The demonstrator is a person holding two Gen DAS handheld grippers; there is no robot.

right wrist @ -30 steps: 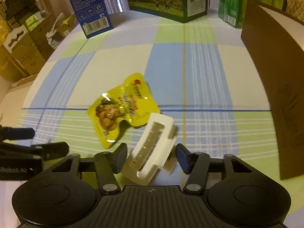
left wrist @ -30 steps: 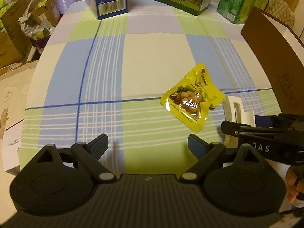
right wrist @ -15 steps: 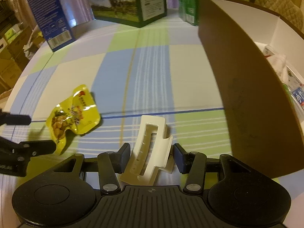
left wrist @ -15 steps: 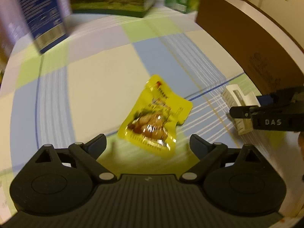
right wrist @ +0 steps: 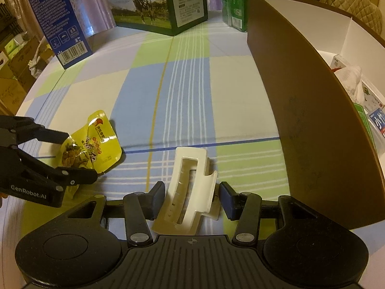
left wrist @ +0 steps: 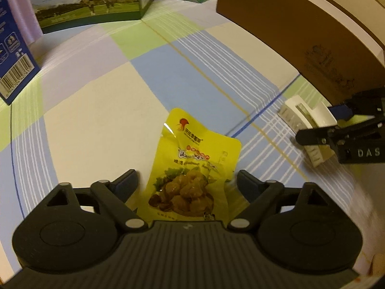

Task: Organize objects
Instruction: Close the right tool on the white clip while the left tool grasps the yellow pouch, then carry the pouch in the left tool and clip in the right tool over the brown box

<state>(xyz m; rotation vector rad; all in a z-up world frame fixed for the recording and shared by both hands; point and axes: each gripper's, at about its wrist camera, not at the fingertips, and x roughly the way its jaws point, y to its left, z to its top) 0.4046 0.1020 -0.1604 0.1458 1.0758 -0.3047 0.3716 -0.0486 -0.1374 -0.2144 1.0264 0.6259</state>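
A yellow snack packet (left wrist: 192, 168) lies flat on the checked tablecloth (left wrist: 101, 110). My left gripper (left wrist: 186, 180) is open, one finger on each side of the packet's lower half. The right wrist view shows the same packet (right wrist: 93, 144) between the left gripper's (right wrist: 79, 156) spread fingers. My right gripper (right wrist: 192, 192) is shut on a white hair clip (right wrist: 190, 183), held low over the cloth near the brown box (right wrist: 300, 108). The clip (left wrist: 303, 118) and the right gripper (left wrist: 317, 125) also appear at the right edge of the left wrist view.
The open brown box (left wrist: 288, 36) stands along the right side, with several packets (right wrist: 361, 91) inside. At the far edge stand a blue carton (right wrist: 57, 24), a milk carton printed with a cow (right wrist: 154, 7) and green cartons (right wrist: 233, 2). Cardboard boxes sit on the floor at left.
My left gripper has swung right and forward until its open fingers straddle the yellow packet. My right gripper has carried the hair clip to the right, toward the brown box.
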